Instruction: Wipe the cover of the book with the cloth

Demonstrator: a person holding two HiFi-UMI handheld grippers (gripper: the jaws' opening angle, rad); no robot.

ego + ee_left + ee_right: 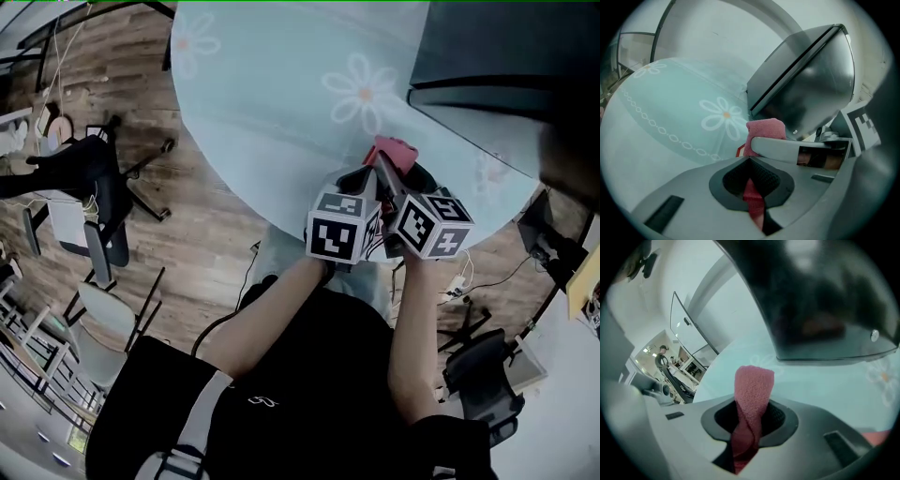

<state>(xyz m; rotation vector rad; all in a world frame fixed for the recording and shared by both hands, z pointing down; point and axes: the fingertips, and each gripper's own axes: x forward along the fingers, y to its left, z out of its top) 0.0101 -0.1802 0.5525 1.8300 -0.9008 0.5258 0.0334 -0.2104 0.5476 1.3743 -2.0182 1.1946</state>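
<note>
We judge this to be the stage before wiping: the cloth (394, 153) is gathered between the 2 grippers at the near rim of the table (272, 112), and none of it lies on the book (492, 52) yet. The book, a dark closed slab, rests on the pale flower-printed table top up and to the right of the cloth, near it but apart.

The left gripper (751, 183) is clenched on a thin red strip of the cloth that runs down through its closed jaws. The right gripper (749, 425) is likewise clamped on the cloth, and a thick folded roll of pink towelling stands up out of its jaws. In the left gripper view the right gripper's jaw lies across just ahead, with the pink bunch sticking out beside it.

Next, we think the cloth must be carried up and to the right onto the cover and laid flat enough to rub. As a narrow twisted roll it would wipe poorly, so 1 gripper probably needs to let go so the cloth can hang or spread. The freed gripper could then steady the book, since a book may slide on the smooth covering.

Both forearms reach forward from the body with elbows bent. The 2 marker cubes sit side by side, almost touching, and both grippers point away from us and converge on the cloth.
</note>
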